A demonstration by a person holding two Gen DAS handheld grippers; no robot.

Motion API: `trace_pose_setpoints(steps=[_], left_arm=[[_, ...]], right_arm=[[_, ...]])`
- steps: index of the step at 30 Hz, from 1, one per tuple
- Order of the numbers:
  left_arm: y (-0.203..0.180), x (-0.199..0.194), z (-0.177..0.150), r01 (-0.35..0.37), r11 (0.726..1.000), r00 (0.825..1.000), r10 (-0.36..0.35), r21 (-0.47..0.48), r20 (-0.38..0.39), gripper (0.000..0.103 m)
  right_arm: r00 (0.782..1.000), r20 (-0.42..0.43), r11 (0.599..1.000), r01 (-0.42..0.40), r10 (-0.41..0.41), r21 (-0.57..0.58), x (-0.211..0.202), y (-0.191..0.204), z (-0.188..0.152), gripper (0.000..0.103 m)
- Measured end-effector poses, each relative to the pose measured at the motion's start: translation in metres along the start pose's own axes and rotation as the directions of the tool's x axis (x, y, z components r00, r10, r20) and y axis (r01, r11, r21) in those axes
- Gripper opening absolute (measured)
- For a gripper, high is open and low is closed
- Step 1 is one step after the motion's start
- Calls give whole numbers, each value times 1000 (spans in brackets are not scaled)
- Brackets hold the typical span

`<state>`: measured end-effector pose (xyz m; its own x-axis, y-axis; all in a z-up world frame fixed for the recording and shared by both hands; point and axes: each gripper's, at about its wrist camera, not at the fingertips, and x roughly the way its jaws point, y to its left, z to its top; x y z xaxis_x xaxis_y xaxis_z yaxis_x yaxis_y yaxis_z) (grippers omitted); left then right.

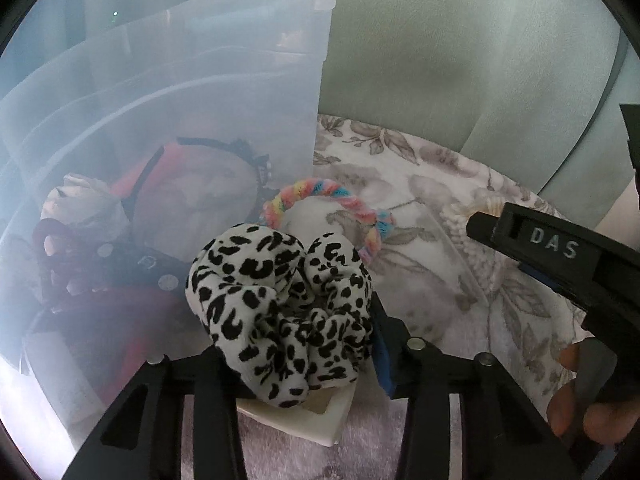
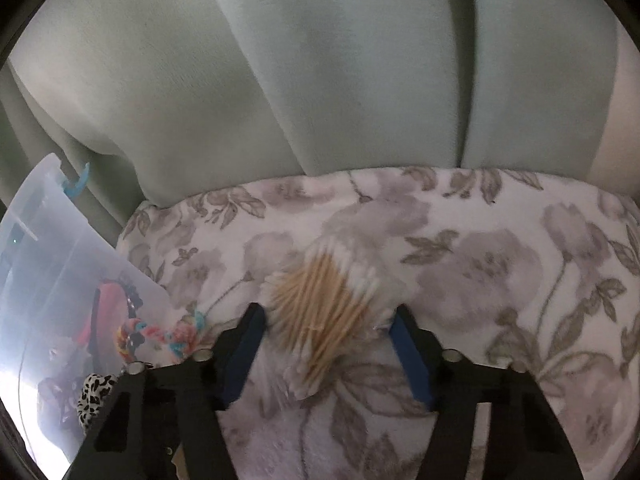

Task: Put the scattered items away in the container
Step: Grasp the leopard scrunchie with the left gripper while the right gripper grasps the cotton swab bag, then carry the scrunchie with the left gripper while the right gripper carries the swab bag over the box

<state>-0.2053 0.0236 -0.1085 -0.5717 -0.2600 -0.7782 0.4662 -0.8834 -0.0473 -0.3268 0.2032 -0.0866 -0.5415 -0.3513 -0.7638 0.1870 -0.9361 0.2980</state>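
Note:
My left gripper (image 1: 288, 320) is shut on a black-and-white leopard-print scrunchie (image 1: 272, 300), close to the wall of the clear plastic container (image 1: 200, 100). The scrunchie hides its left finger; the blue right pad (image 1: 384, 360) presses the fabric. In the right wrist view a blurred bundle of wooden cotton swabs (image 2: 320, 312) lies on the floral blanket (image 2: 500, 280). My right gripper (image 2: 328, 312) is open around it, a blue pad close on each side. A rainbow braided ring (image 1: 328, 196) lies on the blanket against the container (image 2: 48, 248).
Inside the container are a red item (image 1: 160, 184), a black headband (image 1: 240, 148) and a dark red clip (image 1: 52, 240). A white block (image 1: 316, 416) sits under the scrunchie. The right gripper's black finger (image 1: 520, 236) and a hand (image 1: 580, 400) are at the right. Green cushions (image 2: 320, 80) rise behind.

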Motion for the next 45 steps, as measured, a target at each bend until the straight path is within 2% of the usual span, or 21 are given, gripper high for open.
trace_pose_setpoints(steps=[6,13,20,27,36,45], left_arm=[[-3,-1,3,9,1000,1000,-9,3,-1,35],[-5,-20,0,21,999,1000,-21,34,-5,31],[-15,-43,-4,61,994,998,-63,96,20,30],[-18,-76,-12,102,983,994,-108,152,33,30],[-19,-135,-11,195,954,971,-220,226,89,30],[-10,-191,3,272,926,941,-312,263,128,30]], right_arm=[[1000,17,999,-3,3,38,-4,-1,0,54],[999,44,998,5,-8,67,-25,-4,-5,52],[997,75,992,26,-35,121,-72,-14,-21,52],[991,111,975,45,-70,216,-139,-35,-60,52],[981,152,941,61,-117,333,-205,-44,-92,52],[960,253,935,23,-120,355,-267,-23,-104,52]])
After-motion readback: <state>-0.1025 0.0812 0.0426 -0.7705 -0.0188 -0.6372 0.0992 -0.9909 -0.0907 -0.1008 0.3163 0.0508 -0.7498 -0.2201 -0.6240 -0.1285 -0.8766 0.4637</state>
